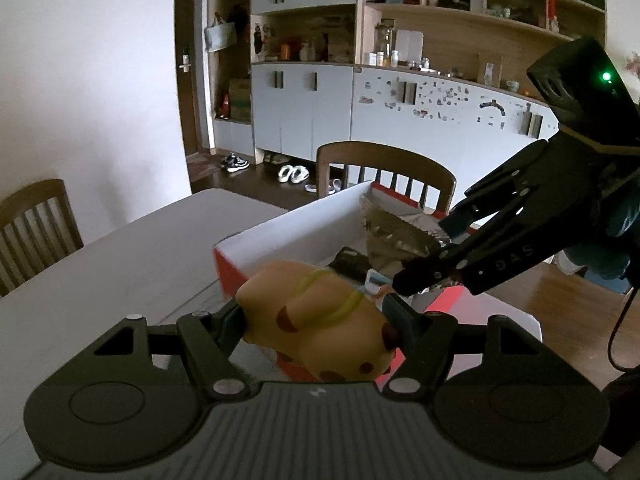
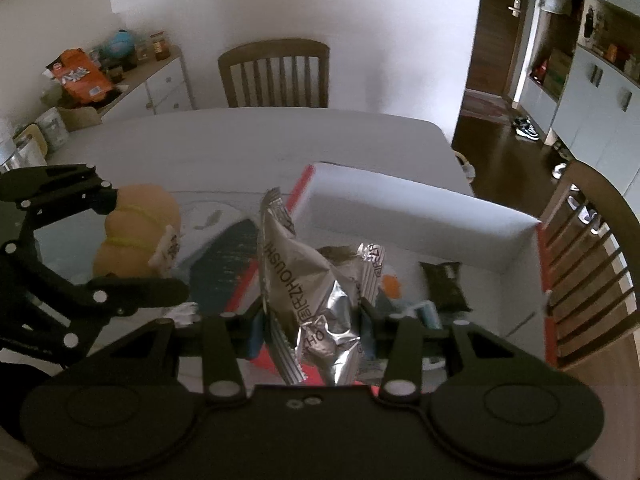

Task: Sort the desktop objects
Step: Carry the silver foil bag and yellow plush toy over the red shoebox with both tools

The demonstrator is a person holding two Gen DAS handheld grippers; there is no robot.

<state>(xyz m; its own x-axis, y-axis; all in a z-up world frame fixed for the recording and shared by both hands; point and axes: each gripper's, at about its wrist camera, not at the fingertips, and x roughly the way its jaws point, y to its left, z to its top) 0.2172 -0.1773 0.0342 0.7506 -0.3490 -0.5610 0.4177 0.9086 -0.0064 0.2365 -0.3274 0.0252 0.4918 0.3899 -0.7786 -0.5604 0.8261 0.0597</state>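
My left gripper [image 1: 320, 314] is shut on a yellow soft toy [image 1: 320, 320] with brown spots and a green band, held above the near corner of a red and white box [image 1: 292, 236]. In the right wrist view the same toy [image 2: 136, 232] shows at the left between the left gripper's fingers [image 2: 96, 196]. My right gripper [image 2: 312, 316] is shut on a crinkled silver snack packet [image 2: 304, 292], held over the box's [image 2: 420, 208] open inside. From the left wrist view that packet [image 1: 396, 232] and the right gripper [image 1: 424, 252] hang over the box.
Inside the box lie a dark packet [image 2: 444, 284] and other small items. The box stands on a white table [image 2: 240, 140]. Wooden chairs [image 2: 276, 72] [image 1: 384, 172] stand at the table's sides. A side cabinet with an orange bag [image 2: 80, 72] is at the far left.
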